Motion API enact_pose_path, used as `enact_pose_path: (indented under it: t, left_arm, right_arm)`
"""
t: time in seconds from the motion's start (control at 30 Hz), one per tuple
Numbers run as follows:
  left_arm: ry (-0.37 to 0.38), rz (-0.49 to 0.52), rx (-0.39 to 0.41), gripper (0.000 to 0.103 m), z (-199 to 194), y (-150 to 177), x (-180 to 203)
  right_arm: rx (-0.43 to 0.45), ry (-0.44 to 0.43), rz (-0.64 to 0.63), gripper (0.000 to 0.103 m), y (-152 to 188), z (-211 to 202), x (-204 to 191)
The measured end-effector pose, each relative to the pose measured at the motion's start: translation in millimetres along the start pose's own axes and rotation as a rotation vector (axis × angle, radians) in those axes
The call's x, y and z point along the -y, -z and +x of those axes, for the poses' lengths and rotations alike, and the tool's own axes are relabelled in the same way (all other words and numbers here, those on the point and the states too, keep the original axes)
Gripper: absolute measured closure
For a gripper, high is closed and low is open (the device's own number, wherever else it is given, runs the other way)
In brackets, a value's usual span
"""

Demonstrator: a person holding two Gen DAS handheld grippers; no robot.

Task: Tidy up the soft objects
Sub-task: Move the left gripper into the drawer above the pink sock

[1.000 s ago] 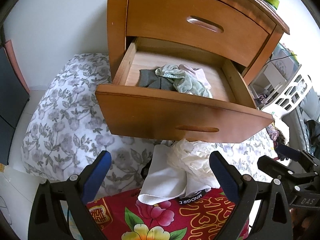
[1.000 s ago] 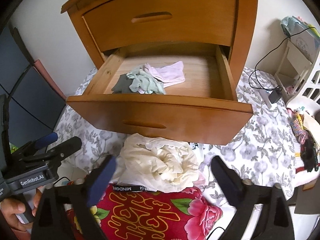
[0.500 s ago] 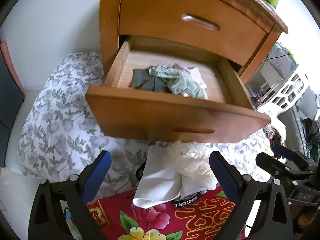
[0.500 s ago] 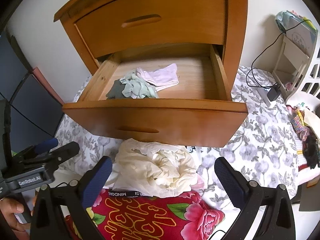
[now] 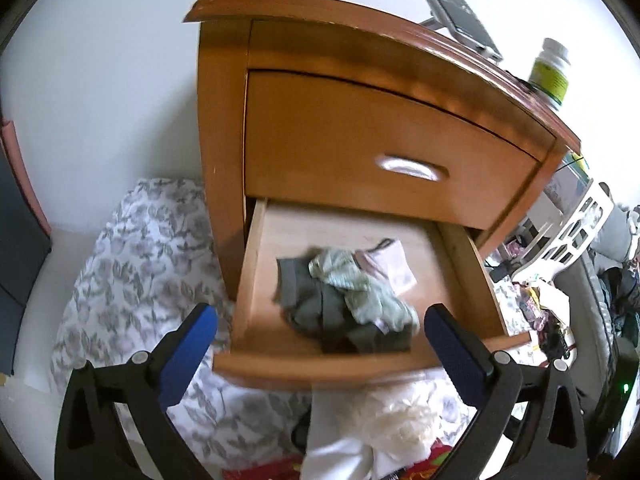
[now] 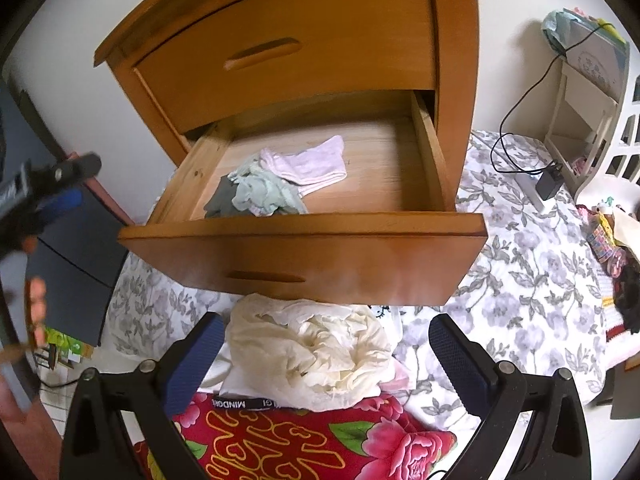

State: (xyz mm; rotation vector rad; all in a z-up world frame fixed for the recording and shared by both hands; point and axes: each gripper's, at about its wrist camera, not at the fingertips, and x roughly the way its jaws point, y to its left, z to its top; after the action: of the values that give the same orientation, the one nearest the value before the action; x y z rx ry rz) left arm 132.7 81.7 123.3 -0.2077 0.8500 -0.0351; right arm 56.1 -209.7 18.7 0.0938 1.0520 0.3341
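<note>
Both my tongs are hanging spread, gripping nothing: left tongs (image 5: 320, 344) facing the open drawer (image 5: 320, 368), right tongs (image 6: 324, 344) hovering over the cream cloth (image 6: 308, 360). Cream cloth is lying on the bed (image 6: 520, 264) below the drawer front, partly on a red blanket (image 6: 304, 440). Grey, green and pink clothes (image 6: 276, 184) are sitting bunched in the drawer.

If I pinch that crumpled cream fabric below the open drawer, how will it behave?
The cream fabric lies in loose, puffy folds, so it is probably floppy and will drape and trail from a pinch. It looks thin and light. It rests on a white garment, which might drag along. Both grippers are open.
</note>
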Motion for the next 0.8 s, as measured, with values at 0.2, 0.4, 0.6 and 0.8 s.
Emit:
enact_pose_path:
  t: [0.2, 0.4, 0.6, 0.8]
  left_arm:
    - [0.013, 0.048, -0.136, 0.0, 38, -33, 1]
    - [-0.067, 0.096, -0.243, 0.0, 77, -50, 11]
    - [-0.03, 0.099, -0.386, 0.0, 128, -51, 25]
    - [-0.026, 0.091, -0.468, 0.007, 168, -49, 38]
  right_arm:
    - [0.003, -0.004, 0.031, 0.0, -4, 5, 12]
    - [-0.012, 0.0, 0.036, 0.0, -5, 12, 19]
    - [-0.029, -0.003, 0.043, 0.0, -6, 21, 25]
    - [-0.047, -0.001, 0.049, 0.0, -6, 30, 31]
